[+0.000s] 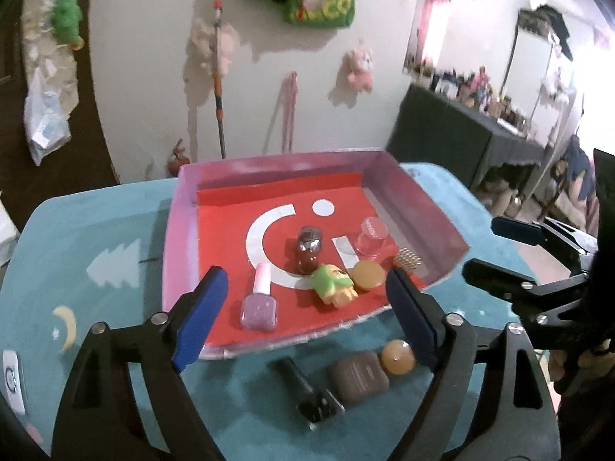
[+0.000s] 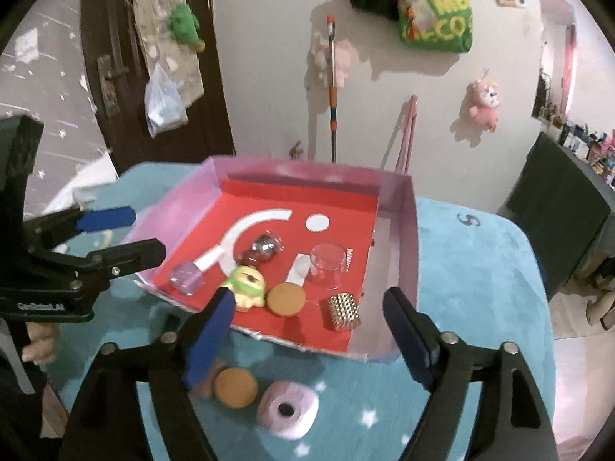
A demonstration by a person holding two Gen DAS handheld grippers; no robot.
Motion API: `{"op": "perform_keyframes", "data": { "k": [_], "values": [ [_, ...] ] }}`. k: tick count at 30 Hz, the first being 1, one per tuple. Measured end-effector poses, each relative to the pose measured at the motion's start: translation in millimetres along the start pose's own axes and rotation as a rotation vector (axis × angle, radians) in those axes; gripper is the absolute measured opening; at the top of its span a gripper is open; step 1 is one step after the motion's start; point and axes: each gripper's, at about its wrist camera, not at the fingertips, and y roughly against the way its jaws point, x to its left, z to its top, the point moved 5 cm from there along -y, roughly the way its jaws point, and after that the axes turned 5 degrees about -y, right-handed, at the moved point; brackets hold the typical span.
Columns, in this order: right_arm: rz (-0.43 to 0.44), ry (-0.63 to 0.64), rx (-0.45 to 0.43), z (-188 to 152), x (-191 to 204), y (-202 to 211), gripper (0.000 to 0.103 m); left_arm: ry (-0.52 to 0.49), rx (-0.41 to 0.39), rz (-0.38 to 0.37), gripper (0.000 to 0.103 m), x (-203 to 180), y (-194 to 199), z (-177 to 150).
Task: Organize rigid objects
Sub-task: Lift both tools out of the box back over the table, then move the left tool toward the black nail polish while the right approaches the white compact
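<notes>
Nearest the left wrist camera, the left gripper (image 1: 303, 307) holds its blue-padded fingers (image 1: 200, 319) spread wide, with nothing between them. Likewise, the right gripper (image 2: 307, 338) has its fingers (image 2: 209, 338) released and empty.

Both hover over the near edge of the box tray (image 1: 178, 230), a shallow pink-walled tray with a red floor that sits on the desk (image 1: 96, 230), which is covered in a teal cloth.

Inside the tray, near its front edge, a lilac nail polish bottle (image 1: 259, 299) lies at the left. Right of it lie a green and yellow toy figure (image 1: 332, 284) and a round tan disc (image 1: 368, 274), just beside each other. Behind these lies a dark bottle with a glittery cap (image 1: 307, 249), and toward the tray's right wall stand a clear plastic jar (image 1: 371, 236) and a gold studded block (image 2: 344, 311).

Outside the tray, on the desk just in front of it, lie a black nail polish bottle (image 1: 311, 395), a brown rounded case (image 1: 359, 376), a second tan disc (image 1: 398, 356), and a pale pink rounded case (image 2: 288, 409).
</notes>
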Motion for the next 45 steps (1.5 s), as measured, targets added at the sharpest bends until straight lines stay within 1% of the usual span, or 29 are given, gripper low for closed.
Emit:
{"op": "perform_keyframes", "data": {
  "k": [1,2,4,9,13,15,19,22,23,25,29,31,33,36,38,45],
  "values": [
    [-0.003,0.001,-0.019,-1.8,1.9,8.6,0.088,0.008,-0.019,0.003,0.093,-0.5,8.8,-3.7],
    [-0.012,0.002,-0.042,-4.6,4.3,19.2,0.09,0.012,-0.036,0.006,0.093,-1.1,15.7,-6.8],
    [-0.021,0.005,-0.075,-10.8,8.9,35.6,0.096,0.008,-0.073,0.017,0.094,-5.2,32.7,-16.6],
    [-0.037,0.005,-0.156,-33.5,18.4,78.0,0.102,0.022,-0.137,0.051,0.095,-12.1,66.8,-42.0],
    [-0.065,-0.004,-0.193,-54.5,21.0,100.9,0.103,0.031,-0.168,0.089,0.097,-16.9,86.6,-63.2],
    [-0.069,-0.02,-0.206,-66.7,20.9,106.1,0.103,0.047,-0.18,0.091,0.097,-18.1,93.0,-74.8],
    [-0.07,-0.059,-0.187,-93.4,18.4,100.7,0.103,0.068,-0.188,0.127,0.097,-20.8,95.6,-99.2],
    [-0.075,-0.074,-0.166,-115.0,18.2,93.2,0.103,0.08,-0.179,0.178,0.097,-21.2,94.8,-117.0],
    [-0.078,-0.078,-0.156,-121.6,17.4,91.0,0.103,0.074,-0.182,0.184,0.097,-23.1,95.3,-122.6],
    [-0.081,-0.092,-0.149,-130.1,15.2,87.2,0.103,0.06,-0.174,0.192,0.097,-27.1,92.9,-133.1],
    [-0.098,-0.121,-0.162,-142.9,9.6,81.0,0.103,0.061,-0.171,0.216,0.097,-30.7,85.2,-150.8],
    [-0.107,-0.124,-0.157,-149.0,9.3,74.8,0.103,0.067,-0.154,0.212,0.097,-30.9,79.1,-156.3],
    [-0.109,-0.124,-0.134,-155.9,9.9,65.3,0.103,0.066,-0.142,0.2,0.097,-31.5,72.5,-161.0],
    [-0.098,-0.137,-0.101,-164.3,10.7,53.7,0.103,0.075,-0.114,0.214,0.097,-30.6,62.5,-166.8],
    [-0.093,-0.145,-0.081,-169.6,10.8,46.2,0.103,0.083,-0.094,0.21,0.097,-29.1,56.3,-170.9],
    [-0.093,-0.161,-0.067,-175.5,8.7,38.7,0.103,0.09,-0.057,0.212,0.097,-28.3,45.8,-177.8]
  ]
}}
